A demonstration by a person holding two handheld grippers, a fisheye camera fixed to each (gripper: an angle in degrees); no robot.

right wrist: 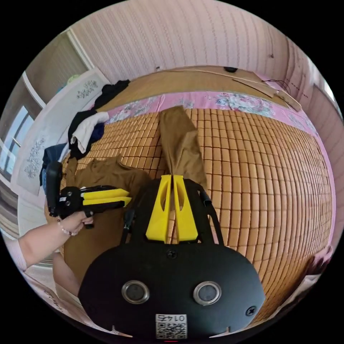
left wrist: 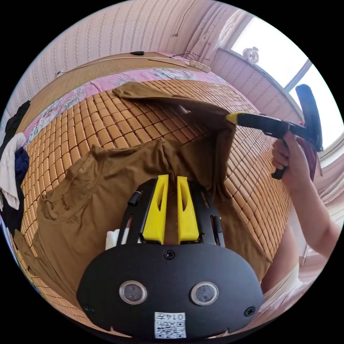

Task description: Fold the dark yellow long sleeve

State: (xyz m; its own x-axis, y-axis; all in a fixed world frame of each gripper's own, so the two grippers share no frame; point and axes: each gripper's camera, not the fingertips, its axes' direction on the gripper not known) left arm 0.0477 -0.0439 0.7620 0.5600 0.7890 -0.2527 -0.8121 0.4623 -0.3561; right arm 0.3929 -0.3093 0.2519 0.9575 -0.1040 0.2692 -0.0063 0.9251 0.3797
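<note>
Left gripper view puts your left gripper [left wrist: 172,177] nearest, its yellow jaws a narrow slit apart over the body of the dark yellow shirt [left wrist: 96,200]; cloth shows through the slit, but you cannot tell whether they pinch it. The shirt lies spread on the bamboo mat [left wrist: 118,122], neck opening toward the pile of clothes [left wrist: 12,172], hem toward you. Just past the jaws a fold of the shirt rises off the mat to your right gripper [left wrist: 231,117], whose tips are closed on the raised cloth; your right hand [left wrist: 286,161] grips its handle near the window [left wrist: 286,61]. The hanging fold hides the mat behind it. Beyond it a sleeve [left wrist: 143,91] lies flat, reaching toward the pink flowered sheet [left wrist: 107,82] at the mat's far edge, with a power strip [left wrist: 199,66] past that by the wall.

Right gripper view shows the right gripper [right wrist: 173,177] with jaws pressed nearly together on the sleeve [right wrist: 181,143], which runs from the tips across the mat [right wrist: 258,161] to the flowered sheet [right wrist: 233,100]. Beside it, the left gripper [right wrist: 127,197] hovers over the shirt's body [right wrist: 104,179], its jaws slightly parted, held by your left hand [right wrist: 73,222]. Farther off, the pile of clothes [right wrist: 87,129] sits at the mat's corner.
</note>
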